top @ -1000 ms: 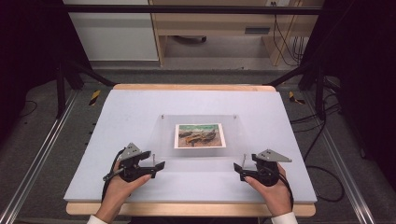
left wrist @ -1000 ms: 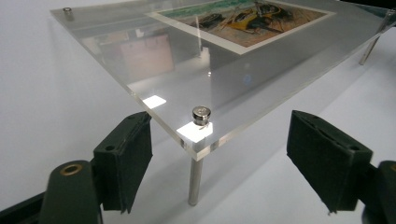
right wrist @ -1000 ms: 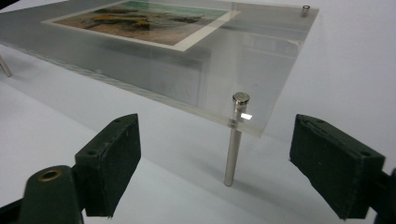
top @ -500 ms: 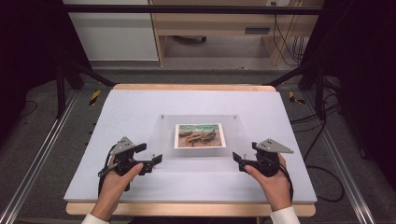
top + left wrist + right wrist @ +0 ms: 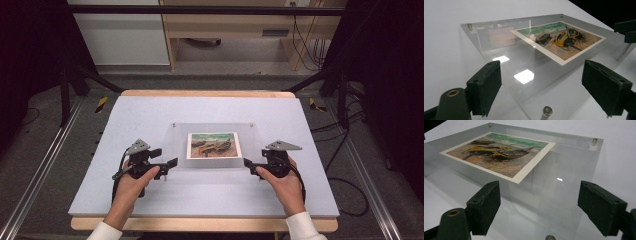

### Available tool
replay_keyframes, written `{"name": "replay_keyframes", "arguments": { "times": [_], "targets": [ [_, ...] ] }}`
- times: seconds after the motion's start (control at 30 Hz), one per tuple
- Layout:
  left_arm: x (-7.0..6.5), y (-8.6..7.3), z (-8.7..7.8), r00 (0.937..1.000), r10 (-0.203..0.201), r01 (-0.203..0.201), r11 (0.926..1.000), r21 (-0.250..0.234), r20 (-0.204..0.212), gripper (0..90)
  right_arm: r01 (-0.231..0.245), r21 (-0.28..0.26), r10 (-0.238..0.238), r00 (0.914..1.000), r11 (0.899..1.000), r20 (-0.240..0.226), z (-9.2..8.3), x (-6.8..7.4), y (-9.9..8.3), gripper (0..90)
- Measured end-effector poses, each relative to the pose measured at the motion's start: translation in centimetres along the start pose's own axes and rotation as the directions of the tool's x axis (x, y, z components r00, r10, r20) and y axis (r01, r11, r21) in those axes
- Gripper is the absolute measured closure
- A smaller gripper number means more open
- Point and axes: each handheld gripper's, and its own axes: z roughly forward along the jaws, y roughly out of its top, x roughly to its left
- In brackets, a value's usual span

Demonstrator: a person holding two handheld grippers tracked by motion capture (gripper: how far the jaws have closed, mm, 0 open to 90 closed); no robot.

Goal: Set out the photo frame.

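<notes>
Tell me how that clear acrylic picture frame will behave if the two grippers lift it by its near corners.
The acrylic frame looks like a flat rigid panel, so it should lift without sagging. Its glossy, reflective face suggests the pads could slip. It stands on small metal standoffs, so a push would probably make it slide, not roll.

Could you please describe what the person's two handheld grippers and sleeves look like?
Both the left gripper and the right gripper are black, each topped by a grey three-cornered plate and trailing a black cable. Their jaws are flat, dark rectangular pads; a brass-coloured fitting sits at the base. The sleeves are white.
</notes>
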Motion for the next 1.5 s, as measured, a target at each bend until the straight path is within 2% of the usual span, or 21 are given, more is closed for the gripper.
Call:
{"name": "replay_keyframes", "arguments": {
  "times": [0.13, 0.2, 0.23, 0.33, 0.4, 0.47, 0.57, 0.67, 0.77, 0.9, 1.0, 1.13, 1.17, 1.47, 1.5],
  "targets": [
    [-0.3, -0.3, 0.3, 1.0000, 0.004, -0.004, 1.0000, 0.001, -0.005, 14.1, -0.011, -0.004, 0.011, 0.9999, 1.000, -0.001, -0.1, -0.1, -0.1, 17.2],
    [-0.2, -0.3, 0.3, 1.0000, -0.002, 0.002, 1.0000, 0.004, -0.007, 13.9, 0.000, -0.009, 0.000, 1.0000, 1.000, 0.008, -0.1, -0.3, -0.2, 17.1],
    [-0.1, -0.5, 0.5, 0.9999, -0.006, 0.006, 0.9997, 0.023, -0.014, 13.6, -0.015, -0.003, 0.015, 0.9999, 1.000, 0.007, -0.1, -0.5, -0.2, 15.6],
    [0.0, -0.7, 0.7, 0.9996, -0.010, 0.011, 0.9991, 0.041, -0.026, 13.4, -0.030, 0.006, 0.030, 0.9995, 1.000, -0.004, 0.2, -0.8, -0.3, 14.8],
    [0.2, -0.8, 0.9, 0.9991, -0.039, 0.039, 0.9981, 0.046, -0.016, 12.9, -0.050, 0.011, 0.050, 0.9987, 0.999, -0.013, 0.5, -0.9, -0.3, 13.3],
    [0.2, -0.7, 0.9, 0.9990, -0.041, 0.042, 0.9980, 0.048, -0.018, 13.3, -0.049, 0.010, 0.049, 0.9987, 0.999, -0.016, 0.7, -1.1, -0.2, 13.3],
    [0.4, -0.8, 1.1, 0.9980, -0.062, 0.063, 0.9967, 0.052, -0.014, 12.1, -0.089, 0.017, 0.089, 0.9955, 0.996, -0.030, 1.0, -1.5, -0.2, 13.1],
    [0.5, -0.8, 1.1, 0.9977, -0.066, 0.067, 0.9962, 0.056, -0.011, 10.9, -0.103, 0.022, 0.104, 0.9940, 0.994, -0.034, 1.1, -1.6, -0.2, 13.1],
    [0.8, -0.9, 1.3, 0.9949, -0.101, 0.101, 0.9929, 0.063, 0.005, 10.4, -0.126, 0.027, 0.127, 0.9908, 0.992, -0.047, 1.2, -1.9, -0.2, 12.7],
    [1.0, -1.0, 1.3, 0.9917, -0.127, 0.125, 0.9898, 0.068, 0.020, 10.4, -0.142, 0.037, 0.144, 0.9877, 0.989, -0.060, 1.1, -2.0, -0.3, 12.7],
    [1.0, -1.0, 1.2, 0.9921, -0.124, 0.122, 0.9899, 0.072, 0.020, 10.3, -0.148, 0.036, 0.150, 0.9870, 0.988, -0.058, 1.0, -1.9, -0.3, 12.7],
    [1.0, -1.0, 1.1, 0.9924, -0.120, 0.118, 0.9905, 0.071, 0.026, 10.3, -0.175, 0.043, 0.177, 0.9817, 0.984, -0.069, 1.1, -2.0, -0.4, 12.2],
    [1.1, -1.0, 1.1, 0.9924, -0.119, 0.116, 0.9906, 0.071, 0.032, 10.3, -0.191, 0.044, 0.194, 0.9776, 0.981, -0.082, 1.1, -2.2, -0.5, 12.0],
    [1.1, -1.0, 1.2, 0.9917, -0.123, 0.120, 0.9902, 0.071, 0.037, 10.1, -0.228, 0.046, 0.231, 0.9673, 0.973, -0.104, 1.3, -2.5, -0.8, 11.6],
    [1.2, -1.1, 1.2, 0.9915, -0.124, 0.121, 0.9902, 0.070, 0.040, 10.1, -0.245, 0.048, 0.249, 0.9607, 0.968, -0.122, 1.4, -2.6, -0.9, 11.9]
  ]
}}
